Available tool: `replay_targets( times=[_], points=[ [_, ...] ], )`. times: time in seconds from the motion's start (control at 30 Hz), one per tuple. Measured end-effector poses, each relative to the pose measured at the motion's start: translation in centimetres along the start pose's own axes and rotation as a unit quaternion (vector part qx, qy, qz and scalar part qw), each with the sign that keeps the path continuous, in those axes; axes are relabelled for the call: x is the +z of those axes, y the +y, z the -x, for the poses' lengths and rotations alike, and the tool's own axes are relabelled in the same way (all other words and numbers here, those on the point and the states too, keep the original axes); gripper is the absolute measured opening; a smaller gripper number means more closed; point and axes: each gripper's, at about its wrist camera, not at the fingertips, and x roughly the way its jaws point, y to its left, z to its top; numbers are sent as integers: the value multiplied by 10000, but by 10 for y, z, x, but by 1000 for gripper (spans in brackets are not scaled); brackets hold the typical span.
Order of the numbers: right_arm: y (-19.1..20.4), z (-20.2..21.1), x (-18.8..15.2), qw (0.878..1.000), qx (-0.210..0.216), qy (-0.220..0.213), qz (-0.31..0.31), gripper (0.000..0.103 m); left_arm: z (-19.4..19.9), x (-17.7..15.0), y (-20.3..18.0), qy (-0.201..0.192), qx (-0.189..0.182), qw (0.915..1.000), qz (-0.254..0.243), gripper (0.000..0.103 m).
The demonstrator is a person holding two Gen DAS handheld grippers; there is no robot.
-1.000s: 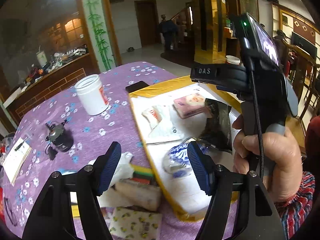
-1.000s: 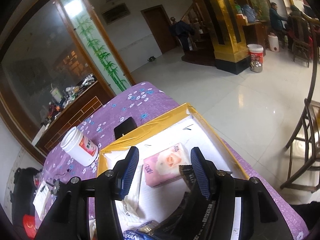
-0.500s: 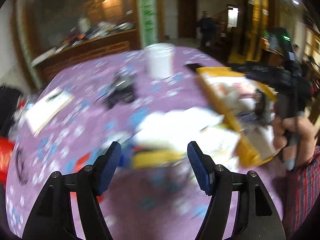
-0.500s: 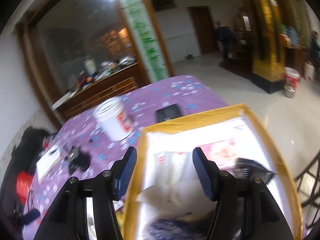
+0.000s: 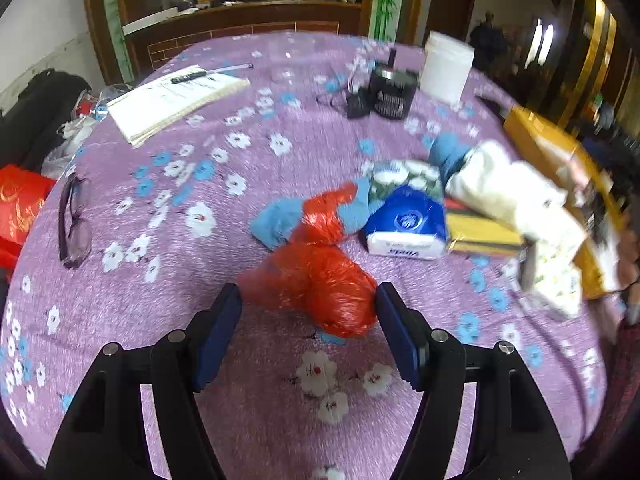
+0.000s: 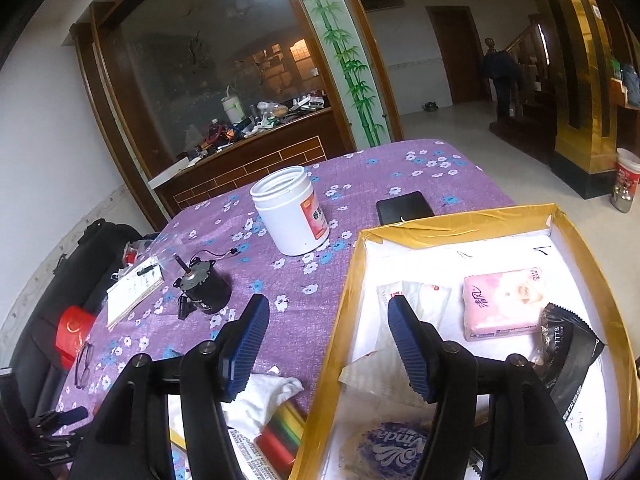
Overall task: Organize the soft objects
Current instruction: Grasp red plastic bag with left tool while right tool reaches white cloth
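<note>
The surface, spread with a purple cloth printed in white and blue flowers, fills both views. At its right side sits the yellow-rimmed cardboard box, white inside, with a pink tissue pack, a black snack wrapper, a white sachet and a clear Vinda-printed pack lying in it.

The left gripper stands wide apart, low over the cloth, with the crumpled red plastic bag lying between its blue pads; whether the pads touch the bag I cannot tell. The red bag's upper end lies over a light blue cloth. The right gripper is also spread wide and holds nothing, straddling the box's left rim.

Just beyond the red bag is a blue tissue pack, touching a green flowered tissue pack behind it. To their right lie a yellow sponge stack and a white cloth partly over it, blurred by motion.

Farther back stand a white plastic jar and a small black motor. A black phone lies beside the box's far rim. At the left edge are a notebook and a pair of glasses
</note>
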Motion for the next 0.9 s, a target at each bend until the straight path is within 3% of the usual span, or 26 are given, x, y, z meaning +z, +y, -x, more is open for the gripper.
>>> replay_targets(
  times=[0.17,0.2,0.23,0.27,0.47,0.7,0.8,0.9],
  points=[
    [6,4,-1,9998,156,-56,149,66,-24,5,-6,227,119,9997,-31,65],
    [8,5,-1,9996,215,-66,196,66,-22,5,-6,150,109,9998,6,59],
    [12,6,-2,9991,306,-73,274,67,-20,4,-5,100,92,9999,-11,42],
    [17,6,-3,9985,406,-55,376,67,-19,3,-6,67,100,9999,-36,34],
    [66,0,-21,9872,975,255,1238,66,8,7,-9,-342,-134,9993,20,34],
    [115,-6,-54,9666,1163,566,2212,67,43,34,-33,-1264,-394,9912,8,34],
    [126,-8,-64,9604,1140,645,2458,67,36,37,-41,-1533,-157,9881,45,34],
    [135,-14,-73,9554,1075,762,2642,67,23,35,-41,-1448,75,9894,14,34]
  ],
)
